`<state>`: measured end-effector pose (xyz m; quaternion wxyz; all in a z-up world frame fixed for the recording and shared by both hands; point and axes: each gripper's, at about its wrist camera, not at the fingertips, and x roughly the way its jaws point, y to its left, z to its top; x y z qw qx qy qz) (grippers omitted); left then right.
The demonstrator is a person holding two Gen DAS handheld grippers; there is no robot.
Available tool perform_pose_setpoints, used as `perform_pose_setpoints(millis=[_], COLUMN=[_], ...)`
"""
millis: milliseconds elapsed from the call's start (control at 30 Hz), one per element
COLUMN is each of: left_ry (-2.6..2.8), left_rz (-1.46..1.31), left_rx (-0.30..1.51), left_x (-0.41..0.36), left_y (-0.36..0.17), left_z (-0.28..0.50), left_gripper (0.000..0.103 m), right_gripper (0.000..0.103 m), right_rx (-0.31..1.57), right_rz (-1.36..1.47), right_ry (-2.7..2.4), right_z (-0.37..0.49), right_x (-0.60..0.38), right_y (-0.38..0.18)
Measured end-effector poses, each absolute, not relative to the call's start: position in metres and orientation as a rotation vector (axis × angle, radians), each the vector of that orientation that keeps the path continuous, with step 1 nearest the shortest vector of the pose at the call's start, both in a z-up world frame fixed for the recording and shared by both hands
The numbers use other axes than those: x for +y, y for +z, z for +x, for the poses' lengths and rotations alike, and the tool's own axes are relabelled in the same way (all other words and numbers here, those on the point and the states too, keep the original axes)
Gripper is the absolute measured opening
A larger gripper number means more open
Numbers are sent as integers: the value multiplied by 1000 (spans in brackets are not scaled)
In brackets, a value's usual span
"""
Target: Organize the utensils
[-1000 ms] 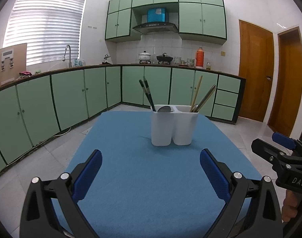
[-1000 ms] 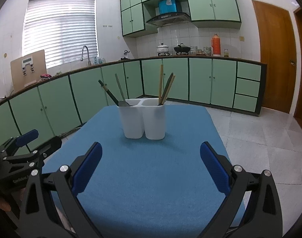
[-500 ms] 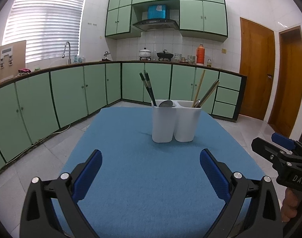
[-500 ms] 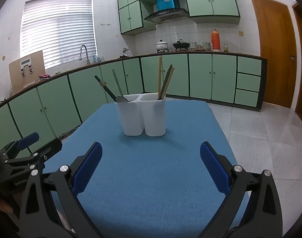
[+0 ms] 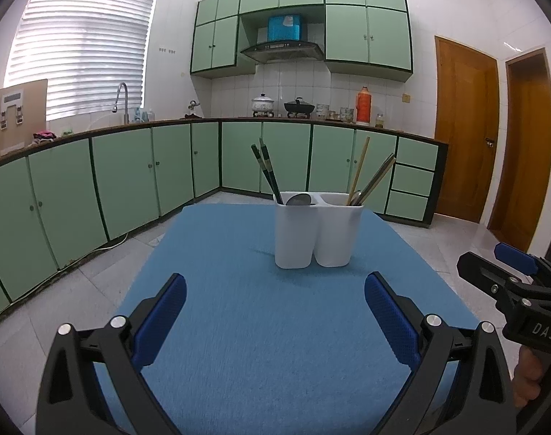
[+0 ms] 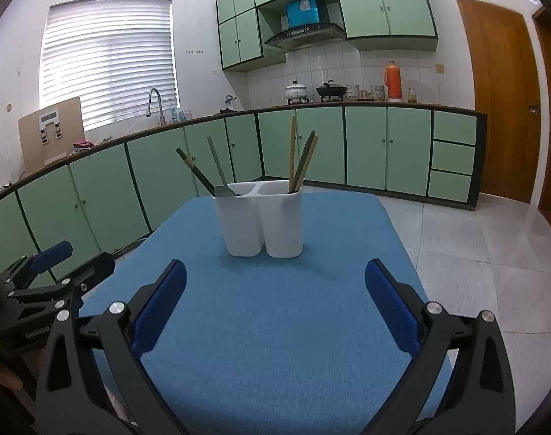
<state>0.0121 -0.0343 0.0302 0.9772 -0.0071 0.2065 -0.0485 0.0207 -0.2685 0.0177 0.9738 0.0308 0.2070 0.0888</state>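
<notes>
White two-cup plastic holder (image 5: 318,232) seen mid blue worktop (image 5: 257,326). Dark chopsticks (image 5: 266,170), spoon (image 5: 299,199) in left cup; bamboo chopsticks (image 5: 369,177) in right cup. Nothing left beside holder; task judged done. Left tool (image 5: 275,317), right tool (image 6: 275,313) both spread wide, nothing held.

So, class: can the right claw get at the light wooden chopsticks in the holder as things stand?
Probably yes: the right claw is open, the blue mat between is bare, and the light wooden chopsticks stand clear above the white holder.

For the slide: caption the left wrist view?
Open left gripper faces a white two-compartment utensil holder with chopsticks and spoons on a blue mat.
</notes>
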Motion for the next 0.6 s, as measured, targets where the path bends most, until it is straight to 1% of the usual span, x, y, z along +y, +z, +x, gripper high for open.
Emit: perform_pose_setpoints(millis=[600], left_ry=[-99], left_rz=[-11], left_rx=[406], left_x=[-32], left_y=[32], left_z=[9], left_gripper=[97], right_gripper=[96], right_rx=[408], right_rz=[62], right_ry=[180], right_z=[19], right_x=[-269], right_y=[20])
